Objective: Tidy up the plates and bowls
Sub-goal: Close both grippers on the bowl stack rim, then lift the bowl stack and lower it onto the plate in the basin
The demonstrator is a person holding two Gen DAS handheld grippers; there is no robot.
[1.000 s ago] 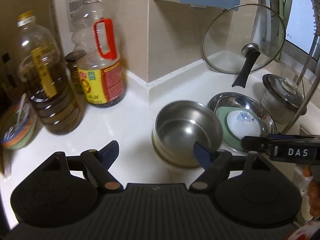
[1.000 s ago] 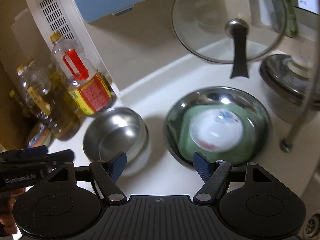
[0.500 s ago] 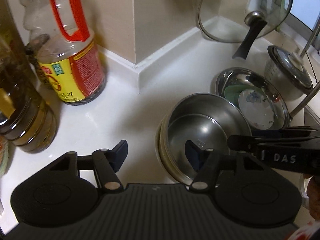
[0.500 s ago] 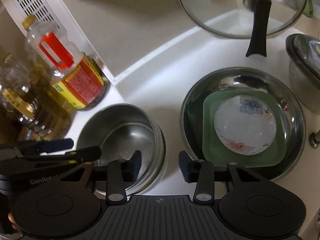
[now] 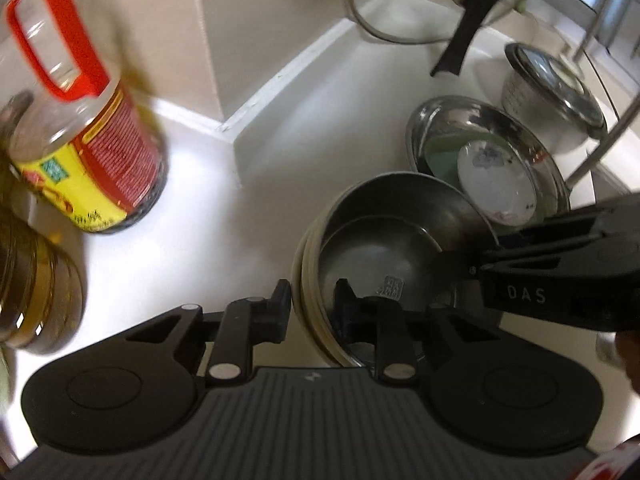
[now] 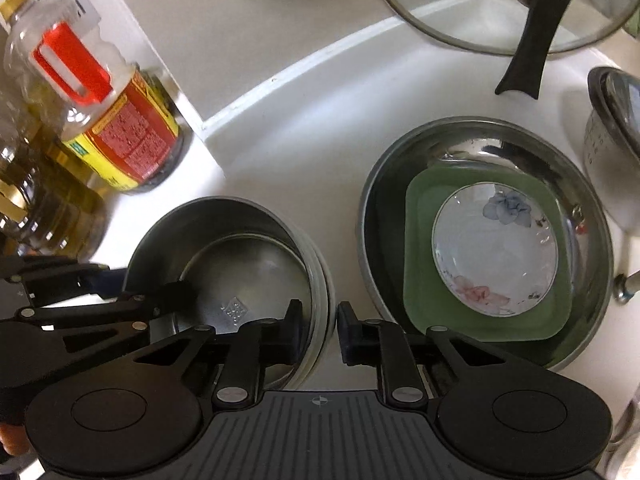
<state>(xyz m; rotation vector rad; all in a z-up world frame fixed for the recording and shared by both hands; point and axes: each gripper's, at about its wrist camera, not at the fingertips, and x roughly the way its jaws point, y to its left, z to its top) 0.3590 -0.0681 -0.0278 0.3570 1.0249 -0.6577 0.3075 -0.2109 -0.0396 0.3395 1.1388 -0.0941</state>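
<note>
A white kitchen surface (image 6: 320,128) runs into a beige wall corner with a raised white edge. The left tongs (image 5: 313,309) straddle the near-left rim of a steel bowl (image 5: 384,256), which sits nested in a stack of pale bowls (image 5: 306,276); one finger is outside the stack, the other inside the steel bowl. The jaws stand narrowly apart, and whether the pads press on the rim cannot be told. The right tongs (image 6: 319,326) straddle the opposite, right-hand rim of the same steel bowl (image 6: 248,264), one finger inside and one outside on the bare surface, also set close together, with contact unclear.

Just to the right of the right tongs lies a wide steel basin (image 6: 472,144), holding a green square plate (image 6: 420,248) with a floral saucer (image 6: 496,248) on top of it. In the left wrist view this basin (image 5: 448,120) lies beyond the steel bowl, touching or almost touching it.

Ahead and left of both tongs stands an oil bottle with a red handle (image 6: 116,120) and, beside it, a bottle of amber oil (image 6: 36,200). Far ahead of the right tongs, a glass pan lid (image 6: 520,8) with a black handle leans against the wall. At the right edge sits a lidded pot (image 6: 612,120).
</note>
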